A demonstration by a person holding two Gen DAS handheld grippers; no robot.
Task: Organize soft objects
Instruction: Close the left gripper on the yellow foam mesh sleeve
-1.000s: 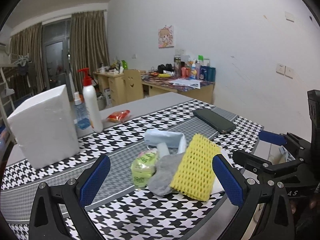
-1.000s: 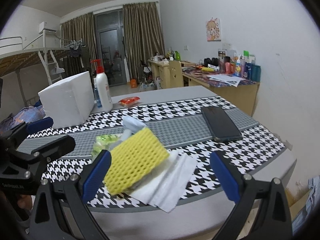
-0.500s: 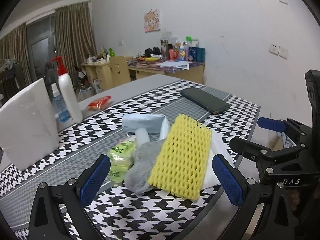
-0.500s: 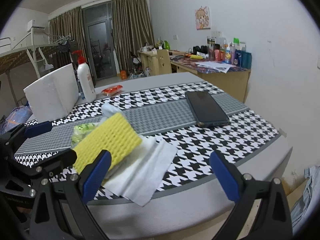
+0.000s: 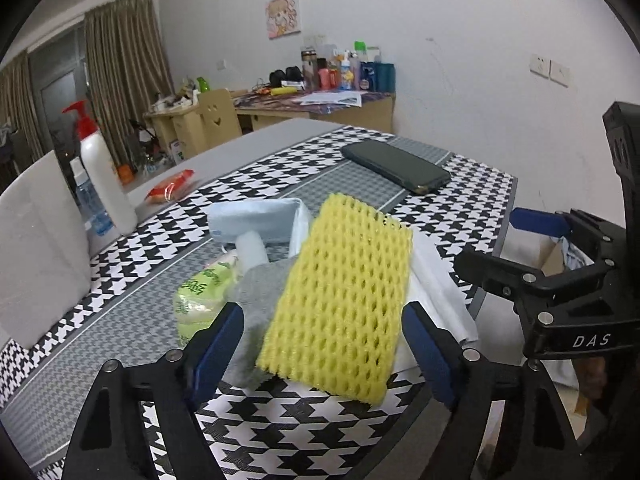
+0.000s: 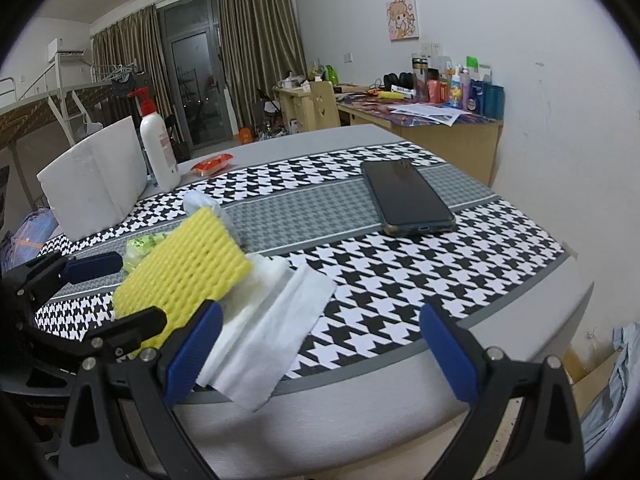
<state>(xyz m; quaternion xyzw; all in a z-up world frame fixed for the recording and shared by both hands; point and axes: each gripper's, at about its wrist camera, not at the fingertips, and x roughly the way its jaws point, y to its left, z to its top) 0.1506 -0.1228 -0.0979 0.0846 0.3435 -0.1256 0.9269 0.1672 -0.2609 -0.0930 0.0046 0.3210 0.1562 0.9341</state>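
yellow foam net [image 5: 340, 300] between open left tool [image 5: 326, 350] pads, untouched.

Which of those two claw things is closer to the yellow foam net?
The left. The left gripper is open, its blue pads flanking the yellow foam net. The right gripper is also open but off to the net's right, over the white tissue at the table's edge.

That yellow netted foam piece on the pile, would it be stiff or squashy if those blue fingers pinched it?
Probably squashy: the yellow foam net is open mesh full of holes. Likely very light, since it sits propped atop the grey cloth without flattening it.
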